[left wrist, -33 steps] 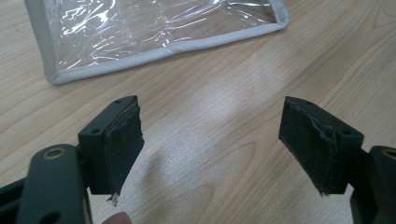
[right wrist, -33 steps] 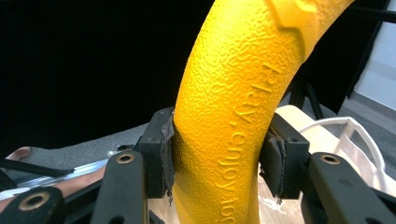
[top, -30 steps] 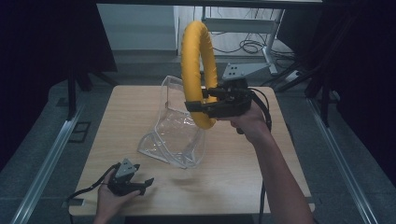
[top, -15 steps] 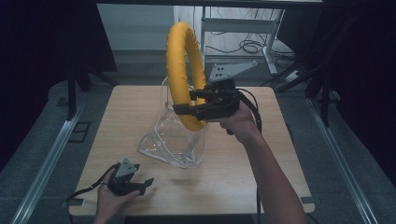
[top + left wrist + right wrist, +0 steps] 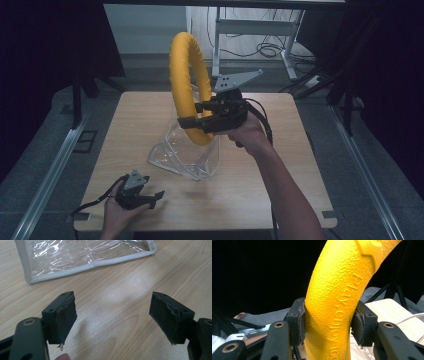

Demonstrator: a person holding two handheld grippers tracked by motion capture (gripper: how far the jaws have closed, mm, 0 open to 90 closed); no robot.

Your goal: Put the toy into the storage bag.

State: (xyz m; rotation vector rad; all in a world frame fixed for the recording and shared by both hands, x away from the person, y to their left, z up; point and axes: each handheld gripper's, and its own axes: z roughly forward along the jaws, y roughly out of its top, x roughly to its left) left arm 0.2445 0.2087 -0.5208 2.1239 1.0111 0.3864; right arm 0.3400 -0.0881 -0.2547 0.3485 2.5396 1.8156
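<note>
The right tool is clamping the yellow ring, whose embossed writing reads "Play, enjoy"; the rest is cut off. The left tool is gaping wide, holding nothing, over the counter.

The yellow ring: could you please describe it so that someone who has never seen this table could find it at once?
Start at the wooden table and find the clear plastic bag near its middle. Just above the bag, the right tongs are clamped on the lower part of an upright ring. This ring is the one bright yellow thing here, thick and padded, with a pebbled skin and raised lettering.
</note>
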